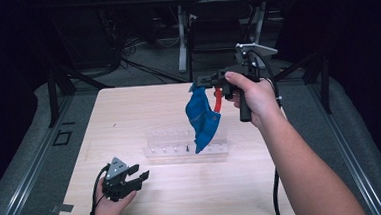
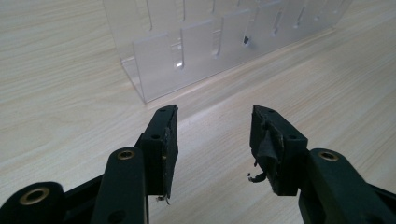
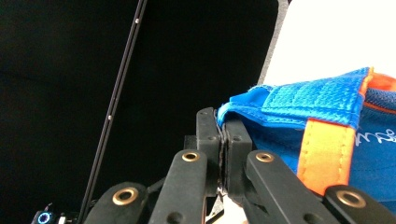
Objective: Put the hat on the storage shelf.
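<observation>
— Right gripper [image 3: 223, 140]: jaws pressed together on the top hem of a blue fabric pouch [image 3: 327, 135]. Seen along the jaws: blue webbing strip, orange strap, a scrap of white lettering.

— From the high view: right gripper [image 1: 200, 81] held up over the far part of the surface [image 1: 129, 116], pouch [image 1: 201, 118] hanging free from the jaws. Long axis near vertical, pinched end up, narrow tip pointing down toward the clear acrylic rack [image 1: 186, 147].

— Left gripper [image 2: 214, 135]: jaws spread apart, nothing between them, aimed at the near corner of the rack [image 2: 196, 51].

— Above again: left gripper [image 1: 137, 178] low at the near left, just over the wood, well apart from the pouch.
</observation>
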### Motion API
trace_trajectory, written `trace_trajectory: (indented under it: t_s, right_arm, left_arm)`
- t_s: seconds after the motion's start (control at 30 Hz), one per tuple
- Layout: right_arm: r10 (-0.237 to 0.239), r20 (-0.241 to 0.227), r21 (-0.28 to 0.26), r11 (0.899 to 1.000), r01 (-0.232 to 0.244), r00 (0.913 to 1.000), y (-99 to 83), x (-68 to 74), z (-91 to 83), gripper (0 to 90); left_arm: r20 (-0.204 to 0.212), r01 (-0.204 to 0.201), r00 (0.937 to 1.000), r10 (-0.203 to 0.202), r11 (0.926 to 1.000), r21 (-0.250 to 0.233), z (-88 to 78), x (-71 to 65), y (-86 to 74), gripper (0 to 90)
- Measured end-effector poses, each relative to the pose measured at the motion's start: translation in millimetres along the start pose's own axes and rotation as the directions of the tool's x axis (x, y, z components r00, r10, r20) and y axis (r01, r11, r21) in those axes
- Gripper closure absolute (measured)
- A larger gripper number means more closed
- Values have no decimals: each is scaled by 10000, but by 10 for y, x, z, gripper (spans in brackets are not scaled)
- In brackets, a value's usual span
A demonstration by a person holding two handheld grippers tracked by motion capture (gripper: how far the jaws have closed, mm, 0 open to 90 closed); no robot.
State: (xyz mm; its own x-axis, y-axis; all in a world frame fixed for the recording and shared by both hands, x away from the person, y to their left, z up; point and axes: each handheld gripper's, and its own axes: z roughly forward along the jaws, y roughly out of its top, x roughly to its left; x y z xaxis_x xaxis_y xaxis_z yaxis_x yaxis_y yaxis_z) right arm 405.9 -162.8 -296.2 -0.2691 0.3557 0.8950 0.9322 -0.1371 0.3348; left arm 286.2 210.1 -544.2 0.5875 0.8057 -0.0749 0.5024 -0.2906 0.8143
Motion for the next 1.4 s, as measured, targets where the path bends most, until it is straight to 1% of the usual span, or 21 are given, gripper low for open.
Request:
trace_trajectory:
  t_s: [0.13,0.23,0.3,0.4,0.43,0.47,0.53,0.63,0.9,1.1,1.13,1.17,1.2,1.27,1.37,1.4]
  right_arm:
    - [80,-70,-137,9999,-81,9999,7,1,23,881]
    - [62,-197,-88,9999,-64,9998,0,11,48,881]
    - [68,-225,-26,10000,-68,9997,-6,22,72,881]
    - [10,-228,103,9999,-8,9997,-15,31,110,881]
    - [4,-229,65,10000,-3,9997,-18,33,126,881]
    - [40,-245,68,10000,-38,9997,-20,37,140,881]
    - [35,-274,72,10000,-33,9996,-24,40,164,881]
    - [25,-376,167,9999,-18,9993,-35,41,210,881]
    - [89,-346,185,9998,-82,9994,-43,22,298,881]
    - [164,-244,89,9998,-162,9996,-31,-48,306,880]
    - [173,-195,81,9998,-172,9997,-29,-60,307,881]
    - [190,-160,48,9998,-190,9997,-27,-72,308,881]
    - [187,-158,96,9998,-186,9997,-23,-81,306,880]
    - [223,-151,24,9997,-223,9996,-19,-104,314,880]
    - [214,-68,24,9998,-214,9997,-14,-124,324,879]
    - [216,-85,40,9998,-215,9997,-13,-128,330,880]
  left_arm:
    - [3,-10,10000,10,10000,-5,2,0,0,519]
    - [-19,8,10000,-8,10000,-25,4,6,-7,519]
    - [-23,36,10000,-36,10000,57,2,14,-9,518]
    - [-49,46,10000,-46,10000,48,11,15,-20,519]
    - [-41,58,10000,-58,10000,59,14,9,-22,520]
    - [39,26,10000,-26,9999,164,8,6,-18,519]
    - [28,-53,10000,52,9997,224,9,-4,-15,520]
    - [45,-37,10000,37,9999,115,23,-16,-20,520]
    - [51,-71,10000,71,9999,113,23,-18,-22,520]
    - [7,-82,10000,82,10000,29,23,-28,-15,519]
    - [34,-70,10000,70,10000,-46,25,-37,-8,520]
    - [49,-109,9999,109,9999,8,18,-42,3,520]
    - [57,-134,9999,135,9998,-129,23,-58,17,520]
    - [171,-196,9997,199,9997,-163,22,-87,53,520]
    - [276,-513,9983,518,9985,-182,39,-163,130,520]
    - [344,-674,9971,681,9975,-203,45,-198,165,521]
